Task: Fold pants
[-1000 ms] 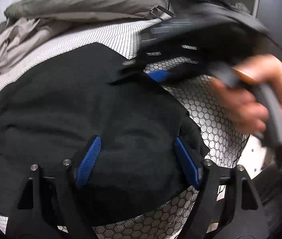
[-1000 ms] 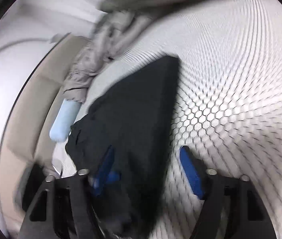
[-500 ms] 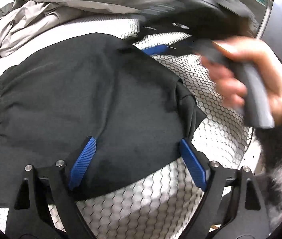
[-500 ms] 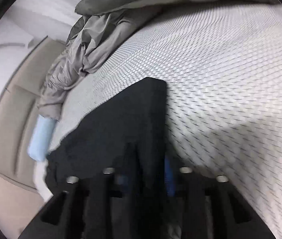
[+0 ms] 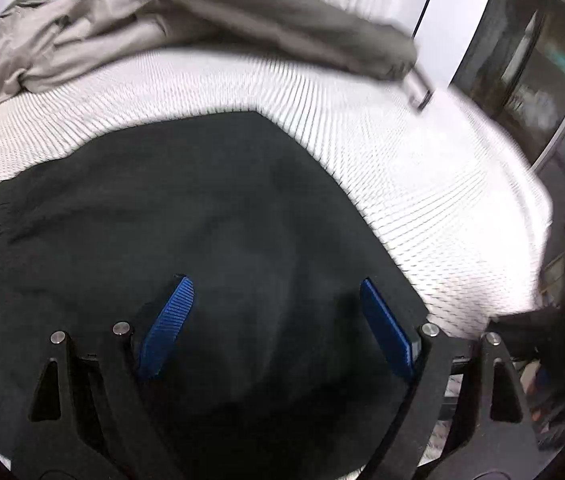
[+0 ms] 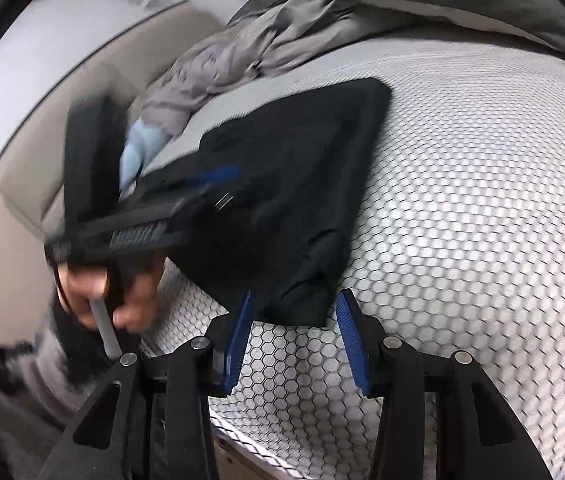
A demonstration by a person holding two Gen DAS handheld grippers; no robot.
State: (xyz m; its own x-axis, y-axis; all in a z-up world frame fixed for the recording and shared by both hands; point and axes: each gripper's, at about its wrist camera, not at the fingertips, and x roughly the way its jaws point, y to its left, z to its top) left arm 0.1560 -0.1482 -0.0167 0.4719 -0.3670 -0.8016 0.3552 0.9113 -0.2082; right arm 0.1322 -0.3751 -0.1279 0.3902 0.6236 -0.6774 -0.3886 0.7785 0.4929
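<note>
The black pants (image 5: 170, 232) lie folded in a flat bundle on the white honeycomb-patterned bed cover (image 5: 422, 168). My left gripper (image 5: 274, 300) is open, its blue pads spread just above the pants. In the right wrist view the pants (image 6: 298, 184) lie ahead, and my right gripper (image 6: 294, 320) is open at their near corner, holding nothing. The left gripper (image 6: 186, 196) shows there too, blurred, over the pants' left side, held by a hand (image 6: 114, 288).
A grey crumpled blanket (image 5: 130, 36) lies along the far side of the bed, also in the right wrist view (image 6: 266, 40). A light blue roll (image 6: 138, 152) sits beside the pants. The bed's near edge (image 6: 266, 452) is just below my right gripper.
The right gripper was shut on the pants' edge half a second ago; it has let go, opened and pulled back. The left gripper has risen over the pants and stayed open.
</note>
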